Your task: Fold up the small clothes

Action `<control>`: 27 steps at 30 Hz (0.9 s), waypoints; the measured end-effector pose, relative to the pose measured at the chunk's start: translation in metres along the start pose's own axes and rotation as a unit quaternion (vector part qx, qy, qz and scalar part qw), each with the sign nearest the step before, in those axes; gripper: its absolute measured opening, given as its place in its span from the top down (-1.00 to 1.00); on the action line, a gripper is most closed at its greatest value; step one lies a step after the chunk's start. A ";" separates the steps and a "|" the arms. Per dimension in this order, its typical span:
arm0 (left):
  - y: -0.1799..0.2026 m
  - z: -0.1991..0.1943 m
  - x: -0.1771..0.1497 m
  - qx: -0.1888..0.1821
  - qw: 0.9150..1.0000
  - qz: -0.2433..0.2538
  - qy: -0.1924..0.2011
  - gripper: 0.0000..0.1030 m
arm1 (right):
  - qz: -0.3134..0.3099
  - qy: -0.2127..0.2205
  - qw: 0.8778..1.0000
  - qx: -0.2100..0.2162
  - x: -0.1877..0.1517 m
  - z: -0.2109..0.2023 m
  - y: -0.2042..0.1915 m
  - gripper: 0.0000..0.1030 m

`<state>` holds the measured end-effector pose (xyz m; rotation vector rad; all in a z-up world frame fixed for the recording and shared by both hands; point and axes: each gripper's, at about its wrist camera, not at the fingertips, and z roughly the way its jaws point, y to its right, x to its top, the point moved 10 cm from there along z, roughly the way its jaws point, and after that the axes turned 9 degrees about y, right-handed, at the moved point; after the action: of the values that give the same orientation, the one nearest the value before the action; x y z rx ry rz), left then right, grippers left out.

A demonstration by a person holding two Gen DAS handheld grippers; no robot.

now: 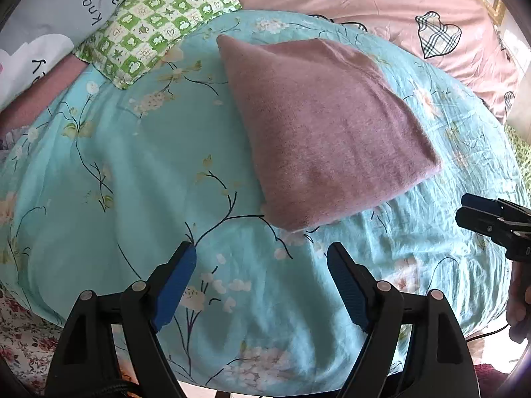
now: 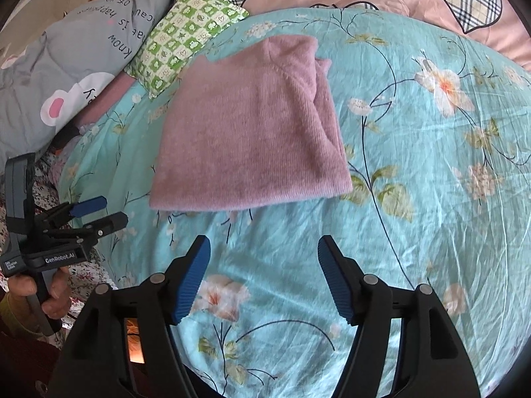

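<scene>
A mauve knitted garment [image 1: 325, 126] lies folded into a compact rectangle on the turquoise floral bed sheet [image 1: 132, 172]; it also shows in the right wrist view [image 2: 252, 132]. My left gripper [image 1: 262, 255] is open and empty, hovering over the sheet just short of the garment's near corner. My right gripper [image 2: 264, 248] is open and empty, a little back from the garment's near edge. The right gripper also shows at the right edge of the left wrist view [image 1: 464, 209]. The left gripper shows at the left of the right wrist view [image 2: 113, 212], jaws apart.
A green checked pillow [image 1: 156, 23] and a grey printed cushion [image 1: 36, 16] lie at the far left. A pink duvet with plaid hearts [image 1: 415, 10] lies behind. The sheet's edge drops to a flowered cloth [image 1: 23, 335] at near left.
</scene>
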<state>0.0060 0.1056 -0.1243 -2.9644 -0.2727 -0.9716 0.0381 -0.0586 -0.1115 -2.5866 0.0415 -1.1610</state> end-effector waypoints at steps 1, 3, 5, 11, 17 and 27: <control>-0.001 -0.002 0.001 0.003 1.000 0.003 0.003 -0.58 | 0.000 0.000 1.000 -0.001 -0.001 -0.001 0.000 -0.33; -0.002 -0.005 0.003 0.008 1.000 0.011 0.010 -0.59 | -0.003 0.003 1.000 -0.001 -0.003 -0.003 -0.003 -0.33; -0.003 -0.011 0.008 0.016 0.999 0.021 0.022 -0.59 | -0.010 0.007 1.000 -0.002 -0.002 -0.006 -0.005 -0.34; -0.001 -0.029 0.025 0.039 0.996 0.051 0.061 -0.64 | -0.041 0.028 0.999 0.002 0.009 -0.017 -0.022 -0.44; -0.001 -0.036 0.044 0.054 0.992 0.072 0.088 -0.78 | -0.082 0.049 0.995 0.002 0.034 -0.025 -0.039 -0.68; -0.012 0.004 0.045 0.049 0.996 0.048 0.052 -0.83 | -0.076 0.052 0.996 -0.005 0.046 0.004 -0.026 -0.71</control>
<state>0.0420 0.1246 -0.1015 -2.7984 -0.1693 -1.0646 0.0690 -0.0400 -0.0735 -2.5724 -0.1287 -1.3520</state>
